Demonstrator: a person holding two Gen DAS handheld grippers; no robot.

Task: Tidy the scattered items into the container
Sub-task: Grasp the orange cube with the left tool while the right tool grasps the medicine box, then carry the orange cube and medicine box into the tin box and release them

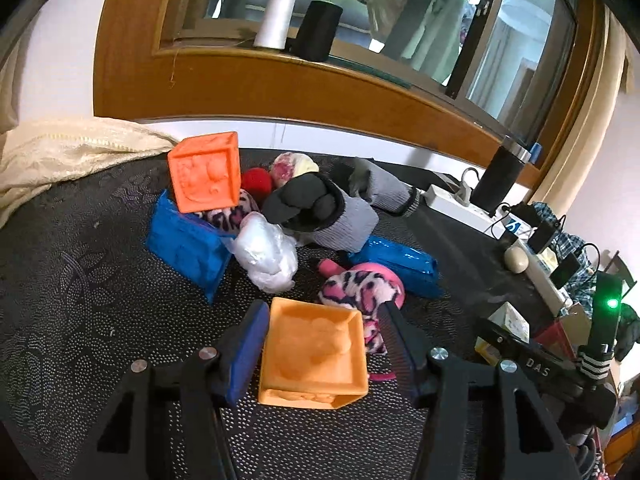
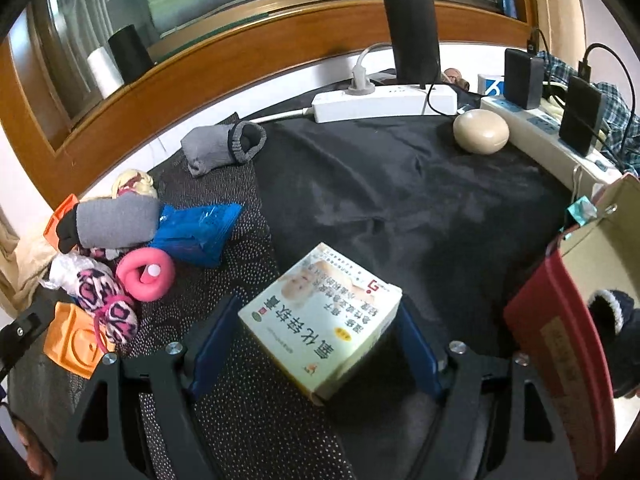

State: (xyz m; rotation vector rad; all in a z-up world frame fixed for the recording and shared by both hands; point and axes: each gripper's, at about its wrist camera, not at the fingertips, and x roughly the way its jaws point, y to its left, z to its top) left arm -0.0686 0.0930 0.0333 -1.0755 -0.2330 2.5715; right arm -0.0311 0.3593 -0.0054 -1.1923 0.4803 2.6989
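Grippers both pinch cargo: our left gripper squeezes the soft, light orange cube at lower centre by its side walls. Our right gripper clamps the stiff, crushable carton across its sides, lower centre, the container at right.

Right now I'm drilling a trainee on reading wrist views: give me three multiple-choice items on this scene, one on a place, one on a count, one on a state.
1. Where does the black cylindrical flask stand?
A. behind the white power strip
B. inside the cardboard box
C. on the blue packet

2. How many orange embossed rubber cubes show in the left wrist view?
A. one
B. two
C. four

3. What is between the right gripper fingers?
A. nothing
B. a grey sock
C. a pale printed carton

Answers: 1 A, the flask rises just behind the strip by the window sill. 2 B, one cube tops the pile, another sits in the left gripper. 3 C, the carton fills the gap between the blue pads.
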